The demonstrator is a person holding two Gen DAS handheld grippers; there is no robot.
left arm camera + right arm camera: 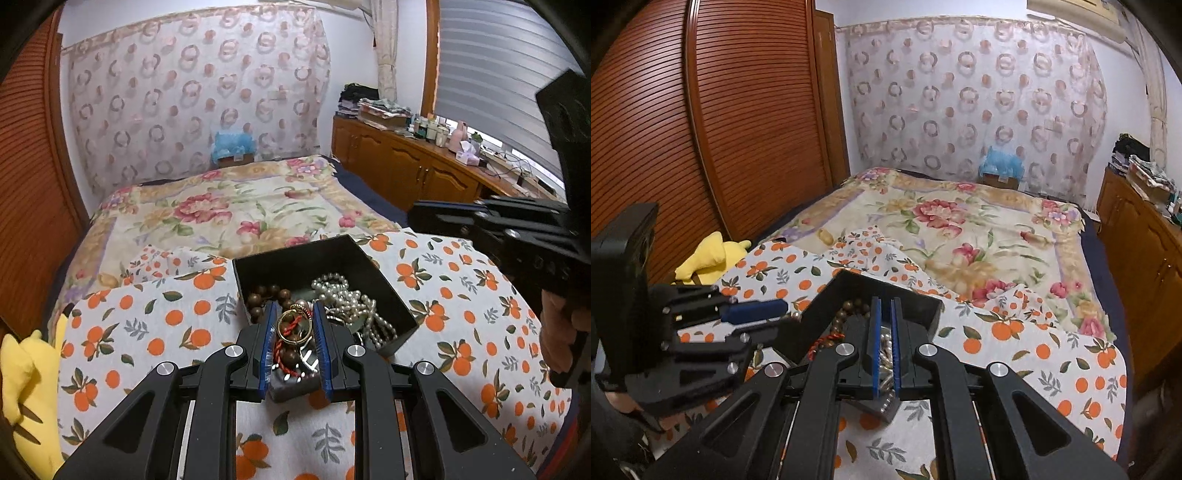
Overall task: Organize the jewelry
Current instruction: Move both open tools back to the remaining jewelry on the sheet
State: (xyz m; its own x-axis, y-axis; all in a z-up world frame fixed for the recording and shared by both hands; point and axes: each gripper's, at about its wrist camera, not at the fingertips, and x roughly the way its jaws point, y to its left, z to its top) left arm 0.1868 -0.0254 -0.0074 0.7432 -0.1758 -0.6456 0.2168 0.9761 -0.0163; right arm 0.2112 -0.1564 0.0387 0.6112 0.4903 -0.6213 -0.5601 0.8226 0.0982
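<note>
A black open box (pixel 384 291) sits on an orange-print cloth (pixel 147 325) on the bed. It holds brown wooden beads (pixel 266 293), a pearl necklace (pixel 347 295) and other jewelry. My left gripper (pixel 294 314) hangs over the box's near side, its jaws closed on a gold ring (pixel 293 326) with a red cord. My right gripper (pixel 885 306) is over the same box (pixel 916 306), its blue pads nearly together with pearl or silver beads (pixel 885 354) between them. Each gripper shows in the other's view, the right (pixel 491 225) and the left (pixel 753 310).
A yellow plush toy (pixel 26 387) lies at the cloth's left edge. A floral bedspread (pixel 236 206) covers the bed beyond. A wooden slatted wardrobe (pixel 738 110) stands on the left, and a wooden cabinet (pixel 406 162) with bottles on the right.
</note>
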